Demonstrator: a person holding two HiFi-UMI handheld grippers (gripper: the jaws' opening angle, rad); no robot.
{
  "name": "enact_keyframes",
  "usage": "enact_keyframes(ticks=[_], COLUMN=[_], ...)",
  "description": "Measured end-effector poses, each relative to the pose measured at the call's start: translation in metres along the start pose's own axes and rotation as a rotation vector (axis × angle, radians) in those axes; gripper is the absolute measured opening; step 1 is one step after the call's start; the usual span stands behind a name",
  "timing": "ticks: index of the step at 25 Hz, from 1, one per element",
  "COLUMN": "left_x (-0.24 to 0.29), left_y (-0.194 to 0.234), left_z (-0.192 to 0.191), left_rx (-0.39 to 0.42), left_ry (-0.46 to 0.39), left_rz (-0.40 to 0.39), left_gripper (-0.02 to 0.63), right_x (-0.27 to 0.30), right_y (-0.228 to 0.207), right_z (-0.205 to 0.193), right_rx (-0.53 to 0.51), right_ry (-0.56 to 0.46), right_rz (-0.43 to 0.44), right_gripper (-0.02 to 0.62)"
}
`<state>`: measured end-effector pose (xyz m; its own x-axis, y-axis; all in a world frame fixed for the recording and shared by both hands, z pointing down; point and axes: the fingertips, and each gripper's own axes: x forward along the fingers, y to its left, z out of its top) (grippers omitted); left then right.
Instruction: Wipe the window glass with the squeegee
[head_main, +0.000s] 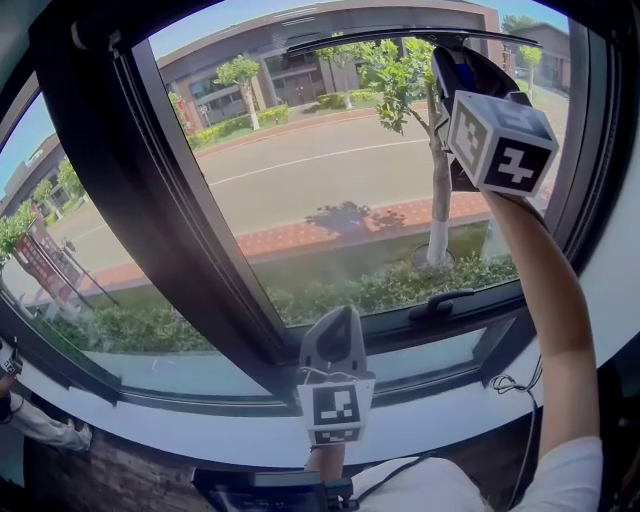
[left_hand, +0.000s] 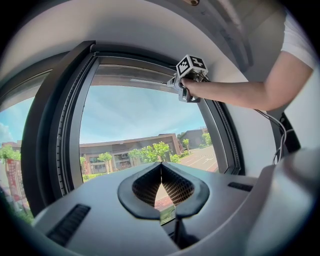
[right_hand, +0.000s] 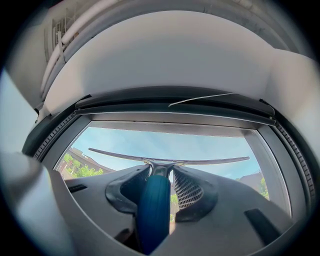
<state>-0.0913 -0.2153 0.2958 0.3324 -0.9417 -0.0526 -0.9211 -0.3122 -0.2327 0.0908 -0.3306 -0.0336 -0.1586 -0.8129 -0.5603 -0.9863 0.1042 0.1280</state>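
Observation:
The squeegee has a blue handle (right_hand: 154, 210) and a long thin blade (right_hand: 170, 160). My right gripper (right_hand: 162, 172) is shut on that handle and holds the blade against the window glass (head_main: 340, 190) near the top of the pane. In the head view the blade (head_main: 400, 36) runs along the upper edge, with the right gripper (head_main: 462, 70) raised high at the right. My left gripper (head_main: 337, 325) hangs low in front of the sill, shut with nothing between its jaws (left_hand: 160, 167). The left gripper view shows the right gripper (left_hand: 184, 86) up at the pane's top.
A dark vertical frame post (head_main: 150, 190) divides the window on the left. A black window handle (head_main: 440, 300) sits on the lower frame. The white sill (head_main: 200, 425) runs below. A cable (head_main: 520, 400) hangs by the right arm.

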Motion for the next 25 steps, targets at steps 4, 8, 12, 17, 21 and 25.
enact_keyframes(ticks=[4, 8, 12, 17, 21, 25], left_x=[0.002, 0.002, 0.002, 0.002, 0.001, 0.001], left_y=[-0.002, -0.003, -0.005, -0.006, -0.005, -0.006], left_z=[0.001, 0.000, -0.002, -0.001, -0.001, -0.001], left_rx=[0.003, 0.003, 0.004, 0.007, 0.013, 0.014], left_ry=[-0.003, -0.001, 0.004, 0.003, 0.001, 0.001], left_rz=[-0.009, -0.012, -0.017, -0.024, -0.022, -0.026], left_gripper=[0.003, 0.003, 0.003, 0.003, 0.003, 0.003], right_x=[-0.003, -0.006, -0.010, -0.016, -0.021, -0.026], right_y=[0.000, 0.001, 0.002, 0.004, 0.004, 0.005], right_z=[-0.005, -0.009, -0.015, -0.022, -0.030, -0.036], right_rx=[0.007, 0.011, 0.004, 0.002, -0.003, 0.006], right_ry=[0.002, 0.006, 0.009, 0.017, 0.021, 0.029], right_rz=[-0.003, -0.002, 0.001, 0.003, 0.000, -0.002], right_gripper=[0.150, 0.149, 0.149, 0.149, 0.149, 0.149])
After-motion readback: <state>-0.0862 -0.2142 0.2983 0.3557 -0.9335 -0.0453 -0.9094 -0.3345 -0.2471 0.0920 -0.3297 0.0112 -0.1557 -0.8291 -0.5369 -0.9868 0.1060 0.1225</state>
